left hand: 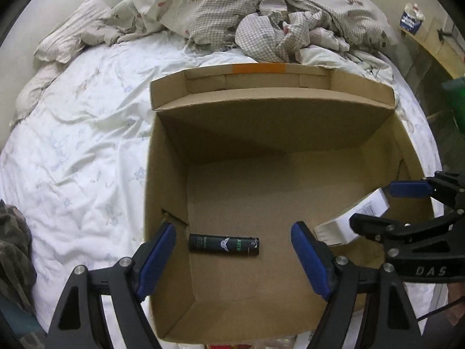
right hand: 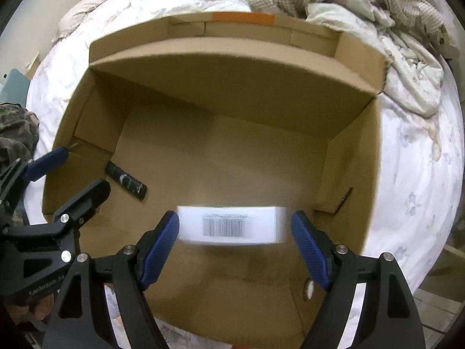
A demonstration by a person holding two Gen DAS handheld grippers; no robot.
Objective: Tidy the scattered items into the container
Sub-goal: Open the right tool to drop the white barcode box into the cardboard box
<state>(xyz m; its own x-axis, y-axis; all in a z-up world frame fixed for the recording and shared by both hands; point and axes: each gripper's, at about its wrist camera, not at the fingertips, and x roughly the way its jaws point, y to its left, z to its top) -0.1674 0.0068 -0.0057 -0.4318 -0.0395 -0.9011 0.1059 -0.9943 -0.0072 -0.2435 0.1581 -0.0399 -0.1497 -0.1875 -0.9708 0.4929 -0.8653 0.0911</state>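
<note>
An open cardboard box point(left hand: 290, 122) sits on a white bed sheet; it also shows in the right wrist view point(right hand: 232, 87). A dark green tube point(left hand: 223, 243) lies on the box floor at its left side, also in the right wrist view point(right hand: 126, 180). My left gripper point(left hand: 234, 258) is open and empty above the tube. A white box with a barcode point(right hand: 231, 226) is blurred and sits free between the jaws of my open right gripper point(right hand: 235, 247), over the box floor. It also shows in the left wrist view point(left hand: 353, 218).
A rumpled checked duvet point(left hand: 247, 8) lies beyond the box at the head of the bed. A camouflage cloth point(left hand: 14, 244) lies at the left edge. A shelf with a blue pack point(left hand: 411, 19) stands at the far right.
</note>
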